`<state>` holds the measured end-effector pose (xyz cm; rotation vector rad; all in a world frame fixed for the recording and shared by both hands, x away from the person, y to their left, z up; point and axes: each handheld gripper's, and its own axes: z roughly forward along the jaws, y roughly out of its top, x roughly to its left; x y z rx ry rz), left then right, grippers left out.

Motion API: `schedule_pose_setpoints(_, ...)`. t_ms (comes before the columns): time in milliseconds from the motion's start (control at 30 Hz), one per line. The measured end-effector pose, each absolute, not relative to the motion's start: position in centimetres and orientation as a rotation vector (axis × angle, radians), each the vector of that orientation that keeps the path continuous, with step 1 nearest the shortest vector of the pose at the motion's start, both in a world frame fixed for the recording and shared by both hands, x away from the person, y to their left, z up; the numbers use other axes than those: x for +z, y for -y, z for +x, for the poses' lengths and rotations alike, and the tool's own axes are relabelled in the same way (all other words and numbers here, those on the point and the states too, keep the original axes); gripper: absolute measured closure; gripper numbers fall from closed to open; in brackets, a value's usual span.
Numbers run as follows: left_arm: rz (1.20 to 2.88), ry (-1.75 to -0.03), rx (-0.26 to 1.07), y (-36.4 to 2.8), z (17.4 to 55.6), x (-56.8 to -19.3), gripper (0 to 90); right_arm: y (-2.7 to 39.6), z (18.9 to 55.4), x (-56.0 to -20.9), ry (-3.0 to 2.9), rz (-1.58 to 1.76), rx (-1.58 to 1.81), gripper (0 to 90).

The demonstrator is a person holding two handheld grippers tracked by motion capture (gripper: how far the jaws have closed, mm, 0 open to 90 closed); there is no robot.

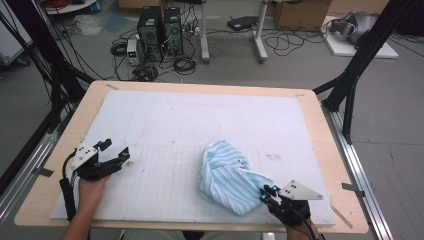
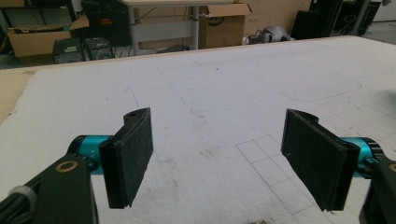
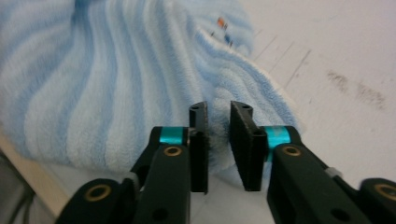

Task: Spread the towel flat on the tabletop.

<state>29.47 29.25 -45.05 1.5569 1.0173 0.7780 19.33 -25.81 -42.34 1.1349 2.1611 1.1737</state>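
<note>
At the near right of the desk (image 1: 320,130), on its white foam mat (image 1: 165,125), the blue-and-white striped towel (image 1: 227,175) lies bunched in a loose mound, one flap trailing toward the front edge. My right claw (image 3: 218,140) sits at that trailing flap with its jaws drawn narrow but not quite together; through the gap I can see plush pile, and the pads do not look pressed onto it, so I count nothing as gripped yet. My left claw (image 2: 229,154) hovers over bare mat at the near left, well apart from the towel, jaws spread wide and empty.

I judge the towel to be light, soft and thoroughly limp: it will sag and fold under its own weight, and no part of it will stay where I leave it unless laid flat. The terry surface should give plenty of friction, so slipping is a small worry; nothing here can break. The best hold is a hemmed edge or corner of the flap nearest my right claw, pinched through one layer only. Grabbing the bulging middle would gather several folds and drag the whole heap.
</note>
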Motion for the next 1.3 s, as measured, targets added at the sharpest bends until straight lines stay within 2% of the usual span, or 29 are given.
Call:
schedule_pose_setpoints(67,1.549,-1.023,0.773,-29.3,29.5,-45.1,25.5,26.4,19.9,-41.3,-2.081,1.167,1.264,64.2)
schedule_pose_setpoints(133,1.549,-1.024,0.776,-29.3,29.5,-45.1,25.5,26.7,20.8,-40.2,-1.992,1.194,1.306,52.7)
schedule_pose_setpoints(233,1.556,-1.020,0.778,-29.2,29.5,-45.1,25.9,26.9,23.1,-39.0,-1.929,1.222,1.316,46.5)
schedule_pose_setpoints(367,1.549,-1.027,0.774,-29.3,29.5,-45.1,25.9,25.9,27.1,-38.9,-1.982,1.266,1.292,46.2)
schedule_pose_setpoints(533,1.561,-1.025,0.773,-29.2,29.6,-45.0,26.0,22.4,31.6,-40.4,-2.236,1.207,1.201,43.7)
schedule_pose_setpoints(700,1.562,-1.027,0.772,-29.2,29.6,-45.0,26.0,18.2,34.8,-42.6,-2.480,1.106,1.007,33.4)
schedule_pose_setpoints(733,1.561,-1.027,0.772,-29.2,29.6,-45.0,26.0,17.8,35.4,-43.1,-2.489,1.153,0.970,39.1)
schedule_pose_setpoints(833,1.560,-1.027,0.769,-29.3,29.6,-45.0,26.0,18.1,35.6,-43.2,-2.510,1.159,0.950,77.4)
schedule_pose_setpoints(867,1.560,-1.027,0.769,-29.3,29.6,-45.0,26.0,18.3,35.4,-42.9,-2.487,1.140,0.950,82.3)
schedule_pose_setpoints(1033,1.561,-1.028,0.770,-29.3,29.6,-45.0,26.0,21.9,34.2,-41.6,-2.220,1.212,0.882,83.6)
schedule_pose_setpoints(1300,1.561,-1.022,0.771,-29.2,29.6,-45.0,26.3,28.7,31.8,-42.9,-2.011,1.412,0.764,82.6)
